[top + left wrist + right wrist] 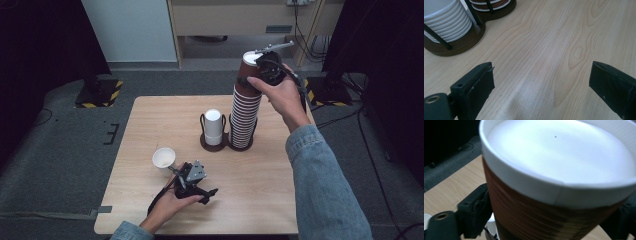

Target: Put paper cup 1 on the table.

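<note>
A tall stack of brown ribbed paper cups stands in the right side of a dark double holder. My right gripper is at the stack's top, shut on the topmost brown cup. That cup sits between the pads in the right gripper view, its white inside facing the camera. A short stack of white cups fills the holder's left side. A single white cup stands upright near my left gripper. That left gripper rests low over the table, open, with nothing between its jaws.
The wooden table has bare room at its front and right. Ahead of the left gripper are the white cups and the holder's base. Dark floor, cables and black stands surround the table.
</note>
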Demonstrator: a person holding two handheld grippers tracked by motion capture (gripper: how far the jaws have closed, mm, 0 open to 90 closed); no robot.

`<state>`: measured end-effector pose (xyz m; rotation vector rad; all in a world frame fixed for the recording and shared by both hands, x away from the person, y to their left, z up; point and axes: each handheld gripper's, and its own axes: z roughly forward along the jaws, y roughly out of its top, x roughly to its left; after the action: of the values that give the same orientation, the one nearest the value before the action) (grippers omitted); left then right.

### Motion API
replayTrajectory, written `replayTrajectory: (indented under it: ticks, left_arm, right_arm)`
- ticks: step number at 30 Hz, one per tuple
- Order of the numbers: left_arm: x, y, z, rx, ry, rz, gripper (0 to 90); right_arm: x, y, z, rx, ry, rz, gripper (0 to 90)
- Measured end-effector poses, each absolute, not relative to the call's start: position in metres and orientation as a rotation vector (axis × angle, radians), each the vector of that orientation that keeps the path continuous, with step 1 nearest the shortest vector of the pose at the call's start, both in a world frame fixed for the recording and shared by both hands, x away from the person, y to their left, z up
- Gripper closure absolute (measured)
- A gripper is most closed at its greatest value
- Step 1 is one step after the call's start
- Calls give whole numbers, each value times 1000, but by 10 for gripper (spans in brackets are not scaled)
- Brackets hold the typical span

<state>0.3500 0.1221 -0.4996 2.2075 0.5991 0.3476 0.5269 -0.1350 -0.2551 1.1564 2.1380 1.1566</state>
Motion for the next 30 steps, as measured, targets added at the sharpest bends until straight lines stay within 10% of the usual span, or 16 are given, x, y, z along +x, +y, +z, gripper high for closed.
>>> replayTrajectory:
  ticks: [30]
  left_arm:
    - [349,120,-501,2220,591,341,48]
  right_arm:
    - [519,-141,-234,1145,2060,1256,145]
